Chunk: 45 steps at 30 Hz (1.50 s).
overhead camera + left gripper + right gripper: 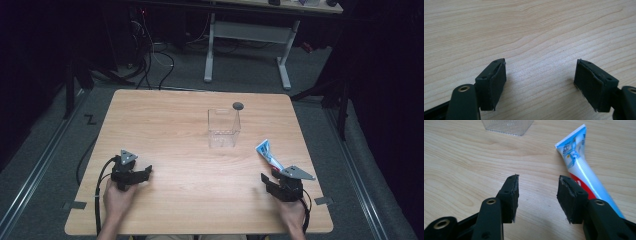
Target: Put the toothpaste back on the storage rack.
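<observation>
Where grey carpet surrounds it, wooden table [165, 125], dark room, white-legged desk [280, 35] behind.

The tabletop [165, 125] lies bare across its left half and near middle, so both grippers have open passage there. A clear box [224, 128] stands right of centre toward the far side, a dark disc [238, 105] just beyond it. A tube [580, 167] lies just right of the right gripper [537, 195].
</observation>
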### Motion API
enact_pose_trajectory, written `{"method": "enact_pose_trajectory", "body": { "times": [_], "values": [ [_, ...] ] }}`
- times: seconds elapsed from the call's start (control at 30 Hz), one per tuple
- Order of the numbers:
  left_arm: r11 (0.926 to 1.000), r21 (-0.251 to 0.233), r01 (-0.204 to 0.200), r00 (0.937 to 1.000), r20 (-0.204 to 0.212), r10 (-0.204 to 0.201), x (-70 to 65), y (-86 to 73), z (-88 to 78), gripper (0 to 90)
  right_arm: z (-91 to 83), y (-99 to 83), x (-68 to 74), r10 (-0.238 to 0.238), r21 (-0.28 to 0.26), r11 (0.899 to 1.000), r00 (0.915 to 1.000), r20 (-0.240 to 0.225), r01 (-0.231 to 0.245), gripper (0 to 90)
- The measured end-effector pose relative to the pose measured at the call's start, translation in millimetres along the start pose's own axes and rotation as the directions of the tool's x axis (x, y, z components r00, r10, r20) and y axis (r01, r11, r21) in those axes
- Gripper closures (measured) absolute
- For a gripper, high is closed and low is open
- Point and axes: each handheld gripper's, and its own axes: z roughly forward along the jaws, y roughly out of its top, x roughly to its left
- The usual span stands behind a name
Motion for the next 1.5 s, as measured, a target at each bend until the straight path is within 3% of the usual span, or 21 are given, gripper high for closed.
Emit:
{"method": "enact_pose_trajectory", "body": {
  "times": [0.33, 0.77, 1.2, 1.5],
  "values": [
    [1.0, 0.0, 0.0, 1.0, 0.0, 0.0, 0.0, 0.0, 0.0, 25.9, -8.9, 7.2, -14.4, 0.012, 0.004, 1.0, 0.9986, 0.052, -0.012, 52.5],
    [1.0, 0.0, 0.0, 1.0, -0.001, 0.0, 0.0, 0.1, 0.1, 25.9, -0.5, 19.1, -26.4, 0.006, 0.04, 0.999, 0.9952, 0.098, -0.01, 50.8],
    [1.0, 0.0, 0.0, 1.0, -0.001, 0.0, 0.1, 0.1, 0.1, 26.0, 19.9, 40.5, -27.5, -0.063, 0.118, 0.992, 0.9897, 0.128, 0.048, 49.8],
    [1.0, 0.0, 0.0, 1.0, 0.0, 0.0, 0.1, 0.0, 0.1, 26.0, 36.7, 50.9, -29.8, -0.071, 0.172, 0.984, 0.9885, 0.133, 0.048, 49.4]
  ]
}}
